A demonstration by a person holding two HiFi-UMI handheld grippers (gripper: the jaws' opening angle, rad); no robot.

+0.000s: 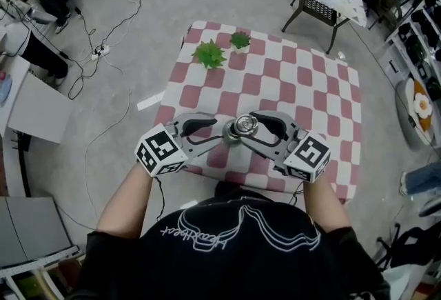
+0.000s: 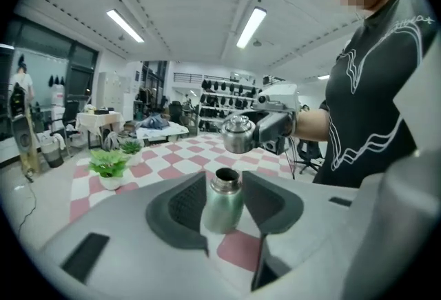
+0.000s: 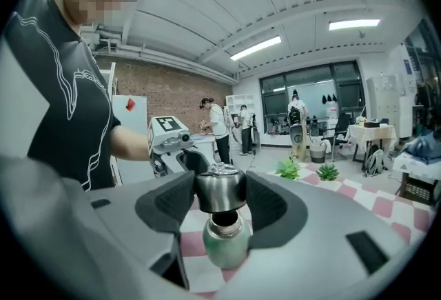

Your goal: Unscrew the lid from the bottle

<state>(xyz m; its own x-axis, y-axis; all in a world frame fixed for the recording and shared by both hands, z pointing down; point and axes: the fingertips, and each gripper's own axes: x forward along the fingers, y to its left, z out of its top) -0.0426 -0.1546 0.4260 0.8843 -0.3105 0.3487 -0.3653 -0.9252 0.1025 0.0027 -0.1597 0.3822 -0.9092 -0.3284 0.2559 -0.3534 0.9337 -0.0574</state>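
Right claw on lid, bottle (open) below

Seen from the head view, the bare left forearm reaches up toward 1 o'clock and the right forearm toward 11 o'clock. The left gripper points to 2 o'clock and the right gripper to 10 o'clock, their tips nearly meeting. The left jaws press on the bottle. The right jaws clamp the lid at 12 o'clock of its neck.
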